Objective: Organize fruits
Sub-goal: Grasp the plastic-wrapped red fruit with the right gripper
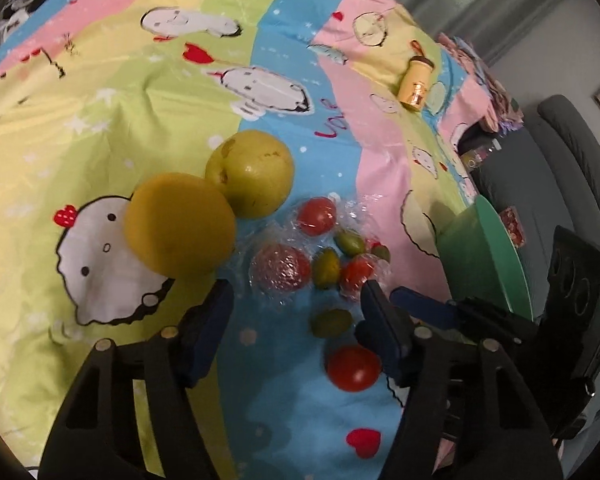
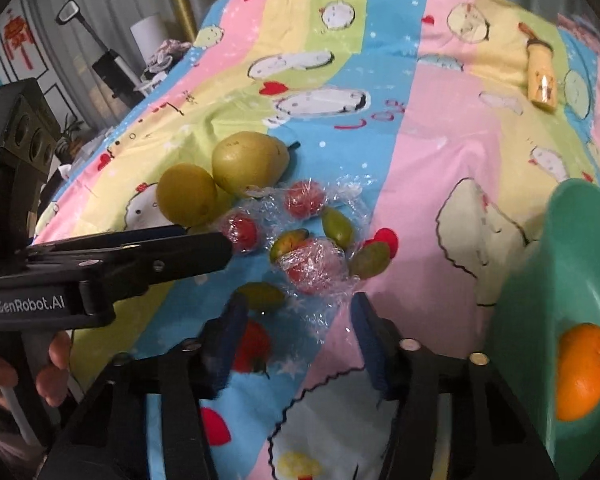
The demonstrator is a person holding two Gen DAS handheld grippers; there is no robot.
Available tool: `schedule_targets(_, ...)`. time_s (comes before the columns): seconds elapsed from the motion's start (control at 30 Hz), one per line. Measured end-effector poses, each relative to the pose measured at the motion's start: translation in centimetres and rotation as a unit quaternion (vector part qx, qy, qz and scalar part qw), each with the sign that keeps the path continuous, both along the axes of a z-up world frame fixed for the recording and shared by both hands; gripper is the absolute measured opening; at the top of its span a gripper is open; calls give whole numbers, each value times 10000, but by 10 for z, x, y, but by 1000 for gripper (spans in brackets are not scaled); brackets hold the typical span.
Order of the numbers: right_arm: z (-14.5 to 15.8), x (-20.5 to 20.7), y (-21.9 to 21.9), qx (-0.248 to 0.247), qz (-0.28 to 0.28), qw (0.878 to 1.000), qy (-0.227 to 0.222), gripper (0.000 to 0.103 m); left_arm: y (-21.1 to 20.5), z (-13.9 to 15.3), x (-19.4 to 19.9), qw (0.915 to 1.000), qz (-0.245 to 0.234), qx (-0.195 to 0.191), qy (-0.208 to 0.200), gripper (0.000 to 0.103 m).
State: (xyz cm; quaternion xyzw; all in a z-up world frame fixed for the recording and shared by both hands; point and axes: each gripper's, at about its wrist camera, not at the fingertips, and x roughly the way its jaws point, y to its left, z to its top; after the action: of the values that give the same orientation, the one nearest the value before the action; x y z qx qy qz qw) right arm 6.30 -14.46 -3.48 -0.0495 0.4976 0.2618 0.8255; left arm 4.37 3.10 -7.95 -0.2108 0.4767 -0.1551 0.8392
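1. Fruits lie in a loose cluster on the striped cartoon bedsheet (image 1: 100,128). In the left wrist view a yellow-green pear (image 1: 250,172) touches a yellow round fruit (image 1: 180,230), with film-wrapped tomatoes (image 1: 280,268) and small green fruits (image 1: 326,266) just right of them
2. The left gripper (image 1: 296,308) hangs over the blue stripe with its jaws partly open and nothing between them; a bare tomato (image 1: 352,368) lies just beside its right finger and a green fruit (image 1: 332,322) sits a little above that
3. A green bowl (image 1: 484,252) stands at the right edge, and a small yellow bottle (image 1: 416,84) lies far up the sheet
4. In the right wrist view the right gripper (image 2: 300,320) is partly open too, holding nothing, over crumpled clear film (image 2: 324,308) just below a wrapped tomato (image 2: 312,268)
5. The bare tomato (image 2: 256,344) shows just behind its left finger
6. The left gripper (image 2: 204,244) reaches in from the left, a hand (image 2: 40,368) on its handle
7. An orange (image 2: 584,372) rests inside the green bowl (image 2: 540,300) at the right
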Motion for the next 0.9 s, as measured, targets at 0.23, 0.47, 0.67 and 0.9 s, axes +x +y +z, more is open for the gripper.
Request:
schedule_targets(0.23,-7,16,3,84,-162,9997,147,49,-4,-7,11,9998,109,-10,143,58)
schedule_targets(0.47,-12,25,3,67,-183,9996,201,35,-2,-11,16,9996,177,189,72,36)
schedule_targets(0.67,-10,21,0,156,-179,9996,139,34,-5,-13,14,9998,118,136,27,35)
schedule_targets(0.9,12,-1,-14,568,-154,9982,-64,34,2,3,-9,9997,82,31,-227,35)
